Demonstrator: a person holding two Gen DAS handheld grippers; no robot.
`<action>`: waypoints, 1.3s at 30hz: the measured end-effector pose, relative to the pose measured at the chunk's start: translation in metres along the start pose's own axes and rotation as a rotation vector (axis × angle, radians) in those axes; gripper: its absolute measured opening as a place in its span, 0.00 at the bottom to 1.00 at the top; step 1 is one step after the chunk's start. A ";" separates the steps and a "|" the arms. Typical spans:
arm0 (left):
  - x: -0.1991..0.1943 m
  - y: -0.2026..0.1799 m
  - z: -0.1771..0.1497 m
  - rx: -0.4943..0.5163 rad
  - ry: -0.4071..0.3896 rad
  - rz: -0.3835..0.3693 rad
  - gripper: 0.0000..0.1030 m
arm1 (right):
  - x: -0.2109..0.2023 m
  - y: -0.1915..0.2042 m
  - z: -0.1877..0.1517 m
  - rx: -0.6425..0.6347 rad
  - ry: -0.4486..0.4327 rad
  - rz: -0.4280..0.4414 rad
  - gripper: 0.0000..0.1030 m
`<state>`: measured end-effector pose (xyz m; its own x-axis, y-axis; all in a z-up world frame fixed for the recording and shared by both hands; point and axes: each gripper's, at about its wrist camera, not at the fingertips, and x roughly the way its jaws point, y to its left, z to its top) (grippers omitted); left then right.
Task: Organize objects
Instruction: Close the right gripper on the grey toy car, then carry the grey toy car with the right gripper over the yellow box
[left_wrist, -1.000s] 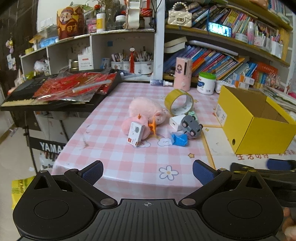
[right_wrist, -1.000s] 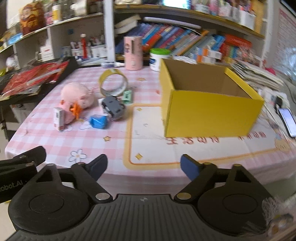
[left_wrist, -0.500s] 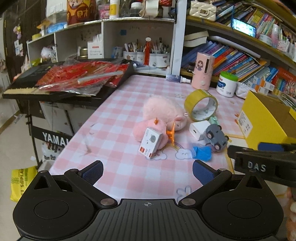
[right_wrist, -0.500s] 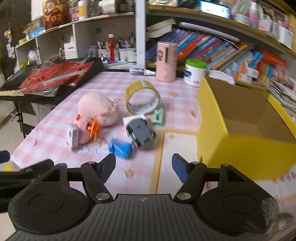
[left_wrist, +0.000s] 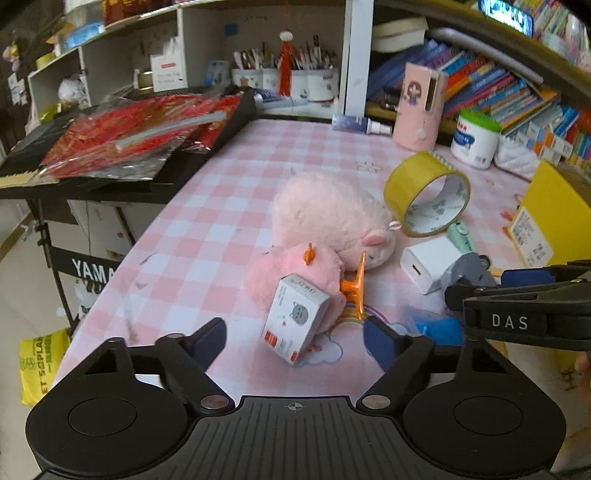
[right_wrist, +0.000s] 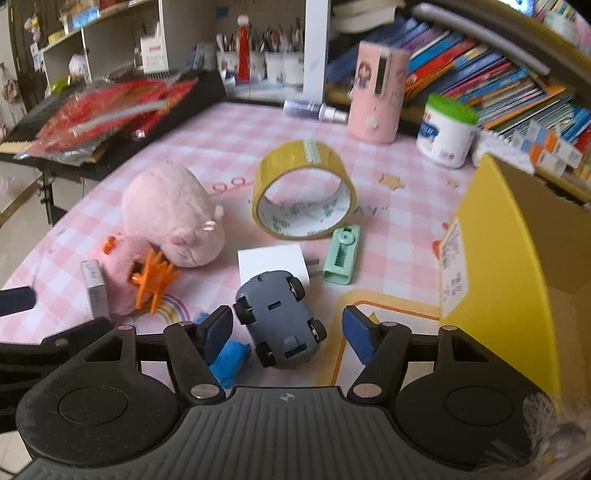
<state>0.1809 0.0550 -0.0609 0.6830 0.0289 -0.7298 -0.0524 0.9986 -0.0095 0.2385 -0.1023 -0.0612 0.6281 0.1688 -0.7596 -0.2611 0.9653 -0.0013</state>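
The right hand-held gripper (right_wrist: 288, 334) hangs low over the counter (right_wrist: 229, 147) with its fingers spread apart, and the grey toy car (right_wrist: 280, 319) lies upside down between the two blue pads, wheels up; whether a pad touches it is hard to tell. Just left of the car sits a blue crumpled thing (right_wrist: 231, 360), partly hidden behind the left finger. Behind the car lie a white charger (right_wrist: 271, 264) and a green tape dispenser (right_wrist: 341, 254), with a roll of yellow tape (right_wrist: 304, 195) standing on edge beyond them. The yellow box (right_wrist: 506, 273) stands open at the right.

The left hand-held gripper (left_wrist: 293, 341) is also spread wide, holding nothing, facing a small white carton (left_wrist: 295, 317) that leans on a pink plush toy (left_wrist: 325, 229). An orange clip (left_wrist: 354, 284) lies against the plush.
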 end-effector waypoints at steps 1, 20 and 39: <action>0.005 -0.001 0.001 0.006 0.007 0.000 0.62 | 0.005 -0.001 0.001 -0.001 0.011 0.009 0.58; -0.036 0.000 0.009 -0.053 -0.063 -0.134 0.13 | -0.036 -0.007 0.001 -0.017 -0.112 0.044 0.39; -0.126 -0.012 -0.061 0.074 -0.069 -0.321 0.13 | -0.136 0.012 -0.100 0.144 -0.090 -0.005 0.39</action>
<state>0.0510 0.0362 -0.0105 0.7039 -0.2873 -0.6496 0.2250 0.9576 -0.1797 0.0764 -0.1337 -0.0231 0.6941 0.1753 -0.6982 -0.1541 0.9836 0.0938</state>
